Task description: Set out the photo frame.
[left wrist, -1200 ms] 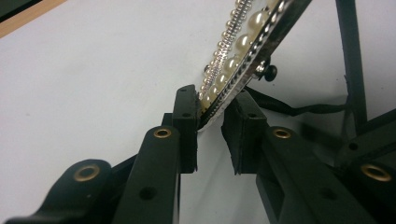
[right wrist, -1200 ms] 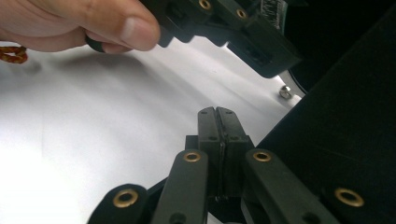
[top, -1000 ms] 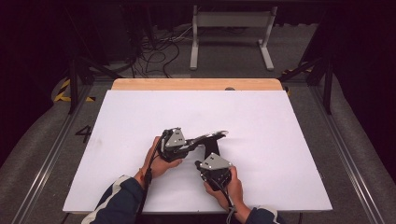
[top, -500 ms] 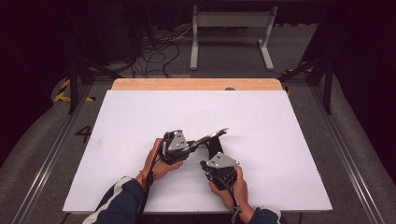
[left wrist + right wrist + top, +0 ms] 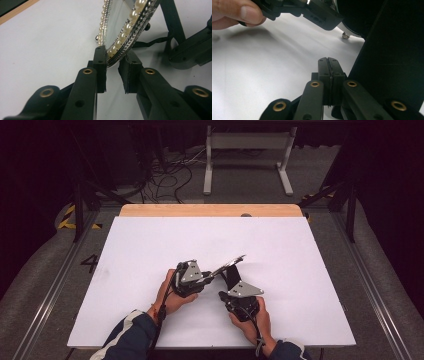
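Left gripper [image 5: 112, 66]: jaws stood on either side of the lower rim of a framed mirror [image 5: 125, 27]. The left pad lay against the rim; a narrow gap showed at the right pad, so the rim sat between the jaws without a firm clamp. The jaws had just been opening slightly.

Right gripper [image 5: 328, 65]: clenched, pads pressed flat together with nothing between them, just beside the mirror's black back stand [image 5: 392, 62].

Mirror: glass face edged with a row of pearl-like beads inside a silver braided band, small ball feet at the rim. In the high view it was tilted, held up off the surface near the middle, a little toward the near edge, with the black stand beneath its right side.

Surface [image 5: 150, 250]: white sheet on a wooden top, a strip of wood showing along the far edge. Beyond it, grey floor, loose cables and a white metal frame, in a dark room.

Hands: both came in from the near edge in dark sleeves. Left hand [image 5: 172, 295] angled right toward the mirror; right hand [image 5: 250, 317] pointed away, toward the far side.
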The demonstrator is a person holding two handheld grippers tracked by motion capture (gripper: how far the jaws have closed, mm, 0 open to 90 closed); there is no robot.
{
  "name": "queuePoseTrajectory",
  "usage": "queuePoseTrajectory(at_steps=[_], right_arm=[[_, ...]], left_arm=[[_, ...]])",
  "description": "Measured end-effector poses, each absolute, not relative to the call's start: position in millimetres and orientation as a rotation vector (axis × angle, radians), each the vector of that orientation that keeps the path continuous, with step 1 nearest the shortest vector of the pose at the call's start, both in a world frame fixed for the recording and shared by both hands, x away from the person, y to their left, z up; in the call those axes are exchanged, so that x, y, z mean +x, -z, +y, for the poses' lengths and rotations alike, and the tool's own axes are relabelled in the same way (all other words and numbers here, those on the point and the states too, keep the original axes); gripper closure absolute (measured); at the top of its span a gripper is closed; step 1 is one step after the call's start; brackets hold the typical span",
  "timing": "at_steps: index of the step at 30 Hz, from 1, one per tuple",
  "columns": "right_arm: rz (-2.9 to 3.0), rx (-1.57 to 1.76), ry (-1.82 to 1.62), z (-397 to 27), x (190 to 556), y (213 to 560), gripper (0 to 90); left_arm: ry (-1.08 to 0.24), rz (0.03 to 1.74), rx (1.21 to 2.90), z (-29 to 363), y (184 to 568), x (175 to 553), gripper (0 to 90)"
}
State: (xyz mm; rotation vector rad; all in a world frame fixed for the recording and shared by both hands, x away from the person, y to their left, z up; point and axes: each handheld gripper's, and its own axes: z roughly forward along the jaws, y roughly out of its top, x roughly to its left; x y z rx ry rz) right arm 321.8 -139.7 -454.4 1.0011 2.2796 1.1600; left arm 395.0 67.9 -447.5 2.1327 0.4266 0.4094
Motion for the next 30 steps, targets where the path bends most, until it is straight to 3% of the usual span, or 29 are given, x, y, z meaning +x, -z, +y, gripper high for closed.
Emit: queuePoseTrajectory(at_steps=[7, 9, 16, 30], right_arm=[[2.278, 1.006, -1.155, -138, 323, 456, 90.0], [2.279, 1.009, -1.162, -138, 323, 456, 89.9], [2.285, 0.998, -1.158, -139, 324, 456, 90.0], [2.274, 1.049, -1.168, -155, 328, 455, 90.0]], left_arm=[[-0.424, 0.466, 2.133, 63, 451, 399, 53.8], [-0.407, 0.467, 2.127, 60, 453, 401, 53.6], [-0.336, 0.436, 2.074, 63, 449, 403, 70.8], [-0.414, 0.368, 2.140, 58, 446, 392, 72.9]])
